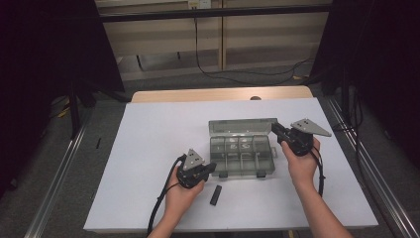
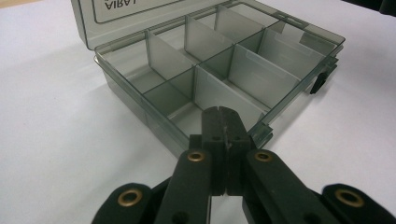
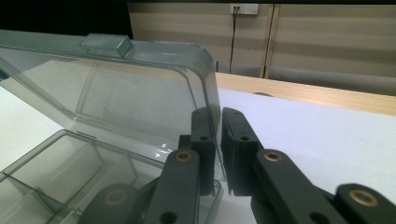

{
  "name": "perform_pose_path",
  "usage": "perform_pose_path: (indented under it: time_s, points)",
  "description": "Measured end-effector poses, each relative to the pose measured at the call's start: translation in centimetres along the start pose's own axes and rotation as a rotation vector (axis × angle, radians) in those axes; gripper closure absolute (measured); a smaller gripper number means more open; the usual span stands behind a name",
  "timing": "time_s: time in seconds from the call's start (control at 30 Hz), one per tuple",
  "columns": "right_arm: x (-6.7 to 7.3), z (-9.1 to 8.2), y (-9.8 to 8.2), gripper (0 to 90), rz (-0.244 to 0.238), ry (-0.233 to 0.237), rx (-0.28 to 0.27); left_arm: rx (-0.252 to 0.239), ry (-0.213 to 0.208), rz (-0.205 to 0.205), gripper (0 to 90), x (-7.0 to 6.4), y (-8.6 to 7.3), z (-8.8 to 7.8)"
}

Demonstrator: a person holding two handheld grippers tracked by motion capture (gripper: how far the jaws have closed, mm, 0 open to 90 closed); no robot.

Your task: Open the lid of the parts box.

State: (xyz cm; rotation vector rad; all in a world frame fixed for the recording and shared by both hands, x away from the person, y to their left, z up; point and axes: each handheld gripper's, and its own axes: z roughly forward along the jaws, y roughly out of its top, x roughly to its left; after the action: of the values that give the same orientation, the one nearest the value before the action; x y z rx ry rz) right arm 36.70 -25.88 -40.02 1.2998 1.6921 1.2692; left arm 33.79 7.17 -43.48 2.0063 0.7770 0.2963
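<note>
The right claw (image 3: 218, 140) is clamped on the right edge of the lid (image 3: 116, 93) of a smoky-grey clear plastic organizer box (image 1: 241, 154); in the right gripper view the thin lid wall is seen pinched between the two black jaws, and the lid is held up, tilted back from the tray. In the high view this claw (image 1: 275, 128) is found at the far right corner of the box, held in the right hand (image 1: 300, 161).

The left claw (image 2: 223, 133) is pressed fully together with nothing between the jaws. It's parked right at the near left corner of the box, the tips just over the rim by the look of it, though actual contact can't be told. In the high view it (image 1: 212, 167) is seen just left of the tray's near edge, gripped in the left hand (image 1: 181, 194).

The box itself is sat around the middle of the white counter (image 1: 148, 148), a bit right of centre. The tray is split into compartments by dividers (image 2: 212, 88); those seen in the left gripper view are bare. Two dark latches are visible along the near edge, one at (image 2: 319, 84).

A small black oblong piece (image 1: 215, 195) is lying on the counter near the left hand, just in front of the box and apart from it.
</note>
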Motion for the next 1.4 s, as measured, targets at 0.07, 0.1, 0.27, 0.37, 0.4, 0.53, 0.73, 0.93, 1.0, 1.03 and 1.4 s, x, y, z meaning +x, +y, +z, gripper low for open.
perform_pose_path:
  time_s: [0.07,0.1,0.27,0.37,0.4,0.53,0.73,0.93,1.0,1.03,1.4]
  points:
    - [0.0,0.1,0.1,84.1,0.003,-0.005,0.003,0.000,0.000,0.000,90.0,0.0,0.0,0.0]
    - [0.0,0.2,0.2,84.2,-0.001,-0.007,0.002,-0.001,0.000,0.000,90.0,0.0,0.0,0.0]
    - [0.0,0.4,0.5,83.7,0.002,-0.015,0.009,0.000,0.002,0.003,90.0,0.0,0.0,0.0]
    - [-0.1,0.5,0.6,83.7,0.008,-0.018,0.010,0.000,0.003,0.002,90.0,0.0,0.0,0.0]
    - [-0.1,0.6,0.6,83.8,0.008,-0.018,0.011,0.000,0.003,0.002,90.0,0.0,0.0,0.0]
    - [-0.1,0.8,0.6,84.0,0.012,-0.023,0.013,0.000,0.002,0.003,90.0,0.0,0.0,0.0]
    - [-0.2,1.1,0.6,84.0,0.027,-0.029,0.011,0.000,0.002,0.002,90.0,0.0,0.0,0.0]
    - [-0.1,1.4,0.5,84.4,0.032,-0.043,0.006,-0.001,0.002,0.002,90.0,-0.1,0.0,0.0]
    - [-0.2,1.5,0.5,84.3,0.046,-0.042,0.005,-0.001,0.002,0.001,90.0,-0.1,0.0,0.0]
    - [-0.2,1.6,0.5,84.2,0.048,-0.043,0.004,0.000,0.002,0.002,90.0,-0.1,0.0,0.0]
    - [-0.2,2.0,0.4,85.1,0.040,-0.052,0.014,-0.003,0.006,0.001,90.0,-0.1,0.0,0.0]
